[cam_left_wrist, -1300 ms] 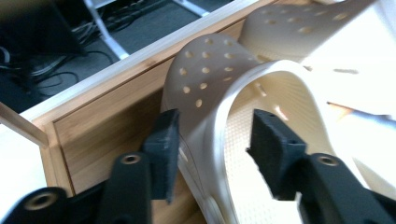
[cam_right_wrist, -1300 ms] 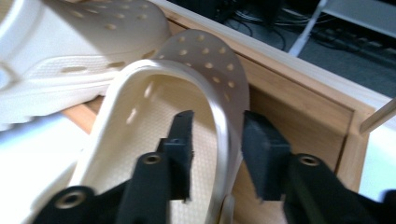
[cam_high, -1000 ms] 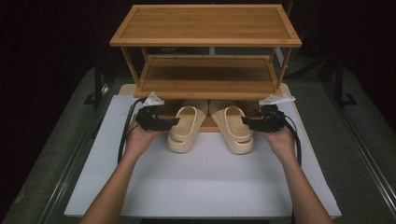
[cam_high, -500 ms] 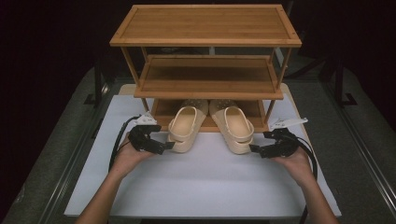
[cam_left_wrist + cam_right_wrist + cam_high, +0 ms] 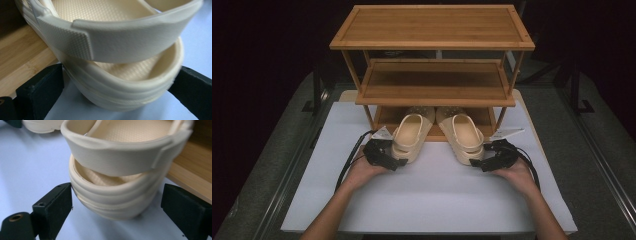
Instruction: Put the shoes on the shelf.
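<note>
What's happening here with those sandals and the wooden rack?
A person holds a gripper in each hand at the heels of a pair of cream sandals. The left gripper sits at the left sandal, the right gripper at the right sandal. Both have just been opening, each heel between the fingers, seemingly unsqueezed. The toes lie on the bottom shelf of the bamboo rack, heels on the white mat.

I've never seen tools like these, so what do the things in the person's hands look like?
Each hand holds a black gripper: left gripper, right gripper. Both end in two blocky black jaws, carry a pale grey three-cornered plate on top, and trail a looping black cable. The forearms are bare, with no sleeves or gloves.
</note>
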